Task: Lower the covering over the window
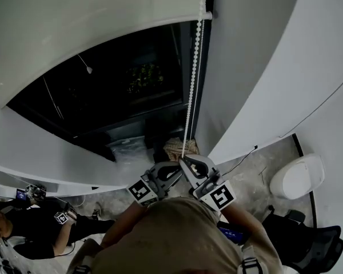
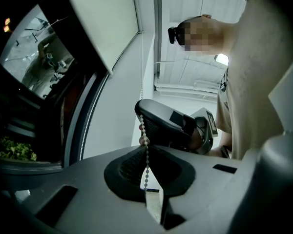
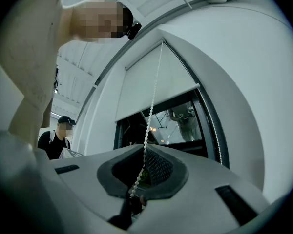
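Nearest to the person, the two grippers meet in front of the chest, tips almost touching. The left gripper (image 2: 147, 152) has its jaws pressed together on the bead chain (image 2: 146, 167), which passes between the pads, with a short end hanging below them. Just beyond it, the right gripper (image 3: 145, 152) is also clamped on the same chain, a little higher on it. Both tools therefore pinch the chain, one above the other, and neither has a gap between its jaws.

From the right gripper the chain runs up, fairly taut, along the right side of the window (image 1: 126, 96) to the top corner of the blind (image 1: 74, 33). The blind is the covering to be lowered. It hangs over the upper part of the window only, and a wide band of dark glass below its bottom edge is not covered.

I judge that the step in hand is the pulling of the chain, and that the task is only partly done. The next move probably calls for a steady pull straight down along the chain. Then one gripper should let go and take a new hold higher up while the other keeps the tension. I cannot tell from here which strand of the loop they hold.
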Demonstrator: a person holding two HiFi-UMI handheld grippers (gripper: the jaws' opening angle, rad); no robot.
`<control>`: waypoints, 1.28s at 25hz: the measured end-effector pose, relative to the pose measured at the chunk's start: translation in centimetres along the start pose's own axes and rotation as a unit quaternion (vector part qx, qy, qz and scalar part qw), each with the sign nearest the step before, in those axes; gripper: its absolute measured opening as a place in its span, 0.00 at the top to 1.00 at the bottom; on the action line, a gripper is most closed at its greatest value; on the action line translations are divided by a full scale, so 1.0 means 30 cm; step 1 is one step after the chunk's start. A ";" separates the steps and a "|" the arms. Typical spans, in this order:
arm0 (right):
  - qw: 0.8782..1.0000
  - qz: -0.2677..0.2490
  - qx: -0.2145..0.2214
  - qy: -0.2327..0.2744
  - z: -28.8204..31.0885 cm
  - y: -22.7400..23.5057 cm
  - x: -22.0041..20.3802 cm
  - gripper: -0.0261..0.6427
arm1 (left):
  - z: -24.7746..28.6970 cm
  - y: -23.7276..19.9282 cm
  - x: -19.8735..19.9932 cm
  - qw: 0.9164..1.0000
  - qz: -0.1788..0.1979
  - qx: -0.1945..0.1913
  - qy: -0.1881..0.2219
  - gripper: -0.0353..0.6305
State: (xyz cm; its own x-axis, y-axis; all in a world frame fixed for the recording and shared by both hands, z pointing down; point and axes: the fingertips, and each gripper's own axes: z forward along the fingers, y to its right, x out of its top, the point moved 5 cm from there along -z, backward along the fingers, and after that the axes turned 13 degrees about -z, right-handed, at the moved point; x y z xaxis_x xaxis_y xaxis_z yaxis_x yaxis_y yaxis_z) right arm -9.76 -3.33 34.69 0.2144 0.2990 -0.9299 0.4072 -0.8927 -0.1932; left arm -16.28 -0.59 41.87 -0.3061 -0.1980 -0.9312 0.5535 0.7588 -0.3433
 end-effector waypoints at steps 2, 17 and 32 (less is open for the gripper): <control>1.000 0.003 -0.011 -0.004 0.003 -0.002 -0.002 0.94 | 0.001 0.004 0.013 1.000 -0.009 -0.006 -0.005 0.91; 0.998 -0.015 0.007 -0.053 -0.080 0.068 -0.160 0.95 | 0.096 -0.021 0.302 0.998 0.029 0.004 0.049 0.71; 0.997 -0.025 0.075 -0.023 -0.201 0.216 -0.067 0.74 | 0.286 -0.095 0.105 0.980 0.036 0.195 -0.020 0.91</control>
State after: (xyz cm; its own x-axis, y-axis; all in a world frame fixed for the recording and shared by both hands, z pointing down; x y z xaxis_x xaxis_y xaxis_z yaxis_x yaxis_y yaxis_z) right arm -2.18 -7.69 37.19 0.1540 0.3320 -0.9306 0.2780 -0.9184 -0.2816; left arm -12.19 -8.69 38.86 -0.2284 -0.1823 -0.9563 0.8296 0.4777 -0.2892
